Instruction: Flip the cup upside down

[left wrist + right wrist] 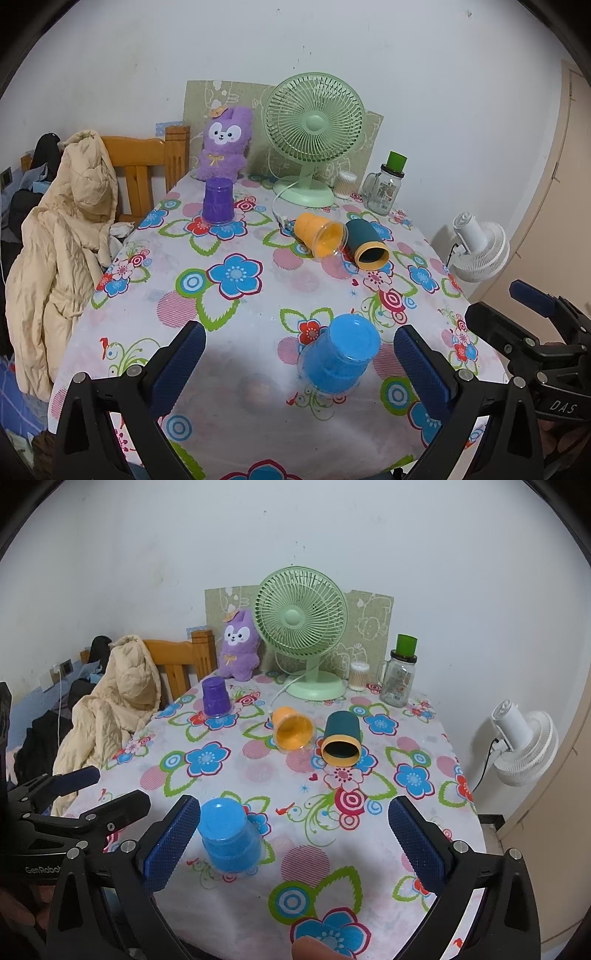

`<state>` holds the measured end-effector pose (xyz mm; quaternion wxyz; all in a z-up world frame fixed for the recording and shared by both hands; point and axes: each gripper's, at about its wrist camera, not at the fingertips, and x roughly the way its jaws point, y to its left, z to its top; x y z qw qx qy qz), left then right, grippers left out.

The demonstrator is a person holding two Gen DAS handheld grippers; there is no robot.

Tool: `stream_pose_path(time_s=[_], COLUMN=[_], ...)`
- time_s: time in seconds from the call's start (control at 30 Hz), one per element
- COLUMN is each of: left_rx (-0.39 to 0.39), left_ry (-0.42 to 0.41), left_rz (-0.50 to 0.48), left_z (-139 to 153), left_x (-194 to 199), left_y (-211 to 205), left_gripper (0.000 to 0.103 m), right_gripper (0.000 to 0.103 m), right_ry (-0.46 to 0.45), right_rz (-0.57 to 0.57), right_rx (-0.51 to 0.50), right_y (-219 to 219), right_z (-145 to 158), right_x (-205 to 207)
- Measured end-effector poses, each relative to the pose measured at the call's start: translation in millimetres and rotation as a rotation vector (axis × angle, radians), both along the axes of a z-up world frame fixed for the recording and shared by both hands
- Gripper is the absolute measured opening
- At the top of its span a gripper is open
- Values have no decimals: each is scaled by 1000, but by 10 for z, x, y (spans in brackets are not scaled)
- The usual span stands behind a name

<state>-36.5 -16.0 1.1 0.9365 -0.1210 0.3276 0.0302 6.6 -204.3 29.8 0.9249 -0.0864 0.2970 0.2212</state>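
Left wrist view: we held both the left gripper [299, 354] and right gripper [293, 830] spread, empty. Blue cup [338, 356] stood inverted near the table's [236, 424] front edge. Orange cup [292, 728] lay sideways, mid-table; we judged it next to grasp and upend.

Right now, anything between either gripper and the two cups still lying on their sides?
Mostly no. The orange cup and dark green cup lie mid-table with bare tablecloth ahead of the right gripper. Only the upside-down blue cup stands near the left gripper, right of centre between its open fingers; steer around it.
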Motion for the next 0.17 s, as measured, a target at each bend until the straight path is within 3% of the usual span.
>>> stream_pose_path(time_s=[0.17], left_rx=[12], left_ry=[-1], left_rz=[1], left_z=[-12], left_x=[23], left_y=[-10], left_gripper=[103], right_gripper=[103], right_ry=[2], right_rz=[-2], right_rx=[0], right_y=[-2], right_z=[-6], right_x=[2])
